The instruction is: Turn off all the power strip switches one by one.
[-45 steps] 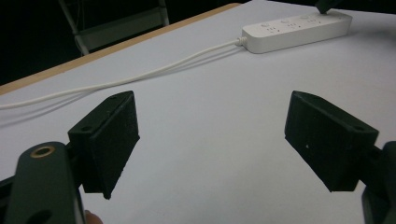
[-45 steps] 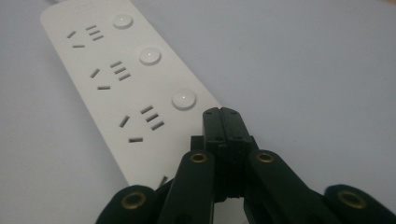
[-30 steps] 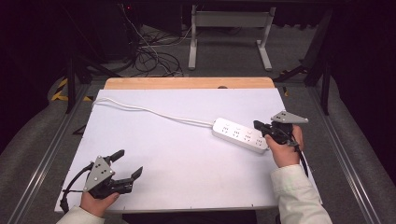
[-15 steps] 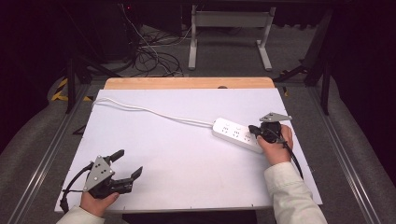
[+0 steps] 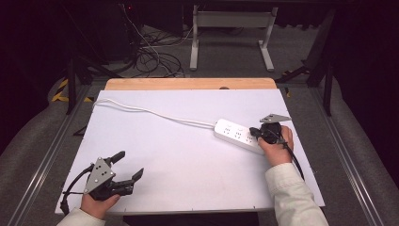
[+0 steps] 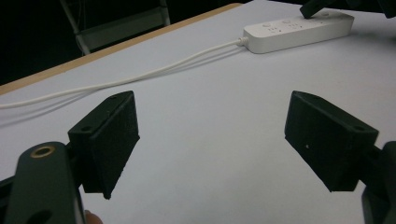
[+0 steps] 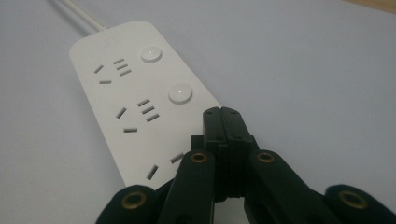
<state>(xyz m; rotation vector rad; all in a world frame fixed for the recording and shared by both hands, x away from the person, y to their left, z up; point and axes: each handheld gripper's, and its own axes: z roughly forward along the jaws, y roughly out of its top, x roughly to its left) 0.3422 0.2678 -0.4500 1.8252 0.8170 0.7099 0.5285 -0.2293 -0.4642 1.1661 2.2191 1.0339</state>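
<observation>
High view, right of centre: right gripper (image 5: pixel 255 132), jaws clenched, has moved onto the white power strip (image 5: pixel 234 133), likely pressing a switch; left gripper (image 5: pixel 127 165) rests released.

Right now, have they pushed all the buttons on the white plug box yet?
Can't tell what's done. In hand: the right gripper, jaws closed, sits on the power strip at its near end. Two round buttons lie beyond it, untouched now. The left gripper waits open, apart.

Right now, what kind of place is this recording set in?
Probably a lab or workshop data-collection bench, not a home: a bare white table holding only a power strip, cables tangled on the dark floor behind, and a metal stand beyond.
</observation>
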